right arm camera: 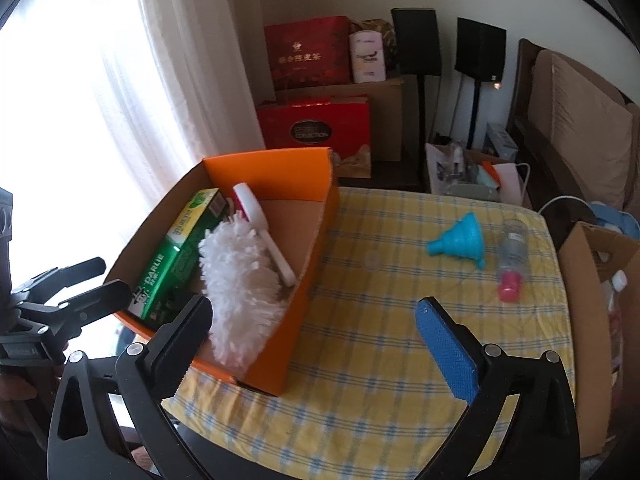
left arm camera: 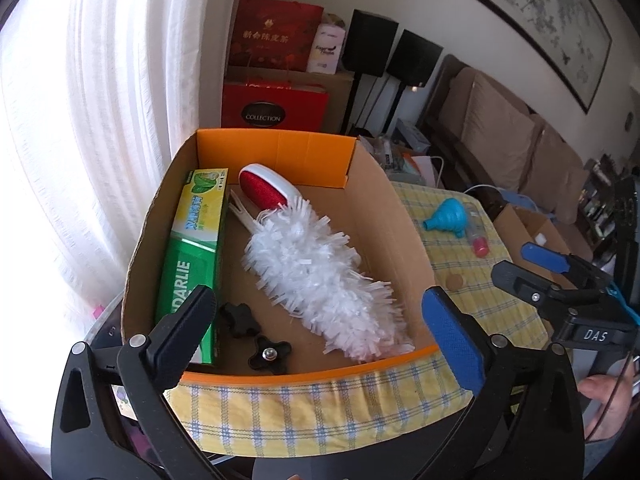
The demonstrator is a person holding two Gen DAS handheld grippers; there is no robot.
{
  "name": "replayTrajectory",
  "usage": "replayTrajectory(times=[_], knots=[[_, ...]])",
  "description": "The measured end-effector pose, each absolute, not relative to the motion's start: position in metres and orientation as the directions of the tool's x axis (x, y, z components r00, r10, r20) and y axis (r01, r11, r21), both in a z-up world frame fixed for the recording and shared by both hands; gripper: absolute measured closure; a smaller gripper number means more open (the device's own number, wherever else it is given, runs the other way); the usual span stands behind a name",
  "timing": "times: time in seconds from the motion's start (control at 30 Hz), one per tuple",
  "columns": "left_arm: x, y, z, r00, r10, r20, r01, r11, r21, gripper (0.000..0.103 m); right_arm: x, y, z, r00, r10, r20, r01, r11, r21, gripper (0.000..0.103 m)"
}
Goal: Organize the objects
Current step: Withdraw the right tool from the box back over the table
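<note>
— On the yellow checked tablecloth (right arm camera: 360, 360), what's that orange cardboard box (left arm camera: 280, 148) carrying right now?

— Plenty! Along its left wall lies a green and yellow Darlie toothpaste carton (left arm camera: 192, 264), flat on the floor of the box. Just beside it, running diagonally, a fluffy white duster (left arm camera: 316, 280), and at the far end a red-faced lint brush (left arm camera: 266, 192) in a white shell, touching the duster's top. Two black star-shaped knobs (left arm camera: 256, 336) sit near the front wall, one with a metal stud in its middle.

— And the grippers?

— Both wide apart with nothing between the fingers. The left gripper (left arm camera: 320, 328) hangs over the near edge of the box, pointing down into it. The right gripper (right arm camera: 316, 340) is over the tablecloth just right of the box, also clutching nothing.

— Anything outside the box?

— Yes, on the cloth to the right: a blue funnel (right arm camera: 460, 240) on its side, and just beside it a clear bottle with a pink cap (right arm camera: 510, 260), lying down. A small cork-coloured disc (left arm camera: 454, 281) rests near the box's right wall.

— Other containers?

— A brown carton (right arm camera: 588, 280) stands open beyond the table's right edge; its contents I can't make out.
</note>
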State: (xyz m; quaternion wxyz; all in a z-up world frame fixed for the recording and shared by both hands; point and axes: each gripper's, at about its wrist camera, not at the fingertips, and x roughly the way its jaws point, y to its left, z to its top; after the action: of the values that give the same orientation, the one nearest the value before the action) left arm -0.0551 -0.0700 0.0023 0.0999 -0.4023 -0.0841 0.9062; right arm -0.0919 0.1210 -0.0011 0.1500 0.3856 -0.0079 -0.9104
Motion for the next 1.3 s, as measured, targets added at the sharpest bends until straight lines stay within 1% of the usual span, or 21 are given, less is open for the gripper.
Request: replayTrajectory(times=[0.53, 0.8, 1.3], knots=[[-0.055, -0.018, 0.01, -0.662, 0.264, -0.701, -0.161, -0.964, -0.211, 0.0, -0.081, 0.18, 0.006, -0.692, -0.211, -0.69, 0.182, -0.976, 0.116, 0.0], [-0.061, 0.011, 0.009, -0.653, 0.311, -0.691, -0.19, -0.95, -0.247, 0.0, -0.082, 0.211, 0.005, -0.7, -0.172, -0.693, 0.139, -0.985, 0.105, 0.0], [-0.062, 0.096, 0.0, -0.625, 0.358, -0.694, -0.35, -0.923, -0.161, 0.002, -0.081, 0.276, -0.011, -0.701, -0.117, -0.704, 0.035, -0.991, 0.13, 0.0]])
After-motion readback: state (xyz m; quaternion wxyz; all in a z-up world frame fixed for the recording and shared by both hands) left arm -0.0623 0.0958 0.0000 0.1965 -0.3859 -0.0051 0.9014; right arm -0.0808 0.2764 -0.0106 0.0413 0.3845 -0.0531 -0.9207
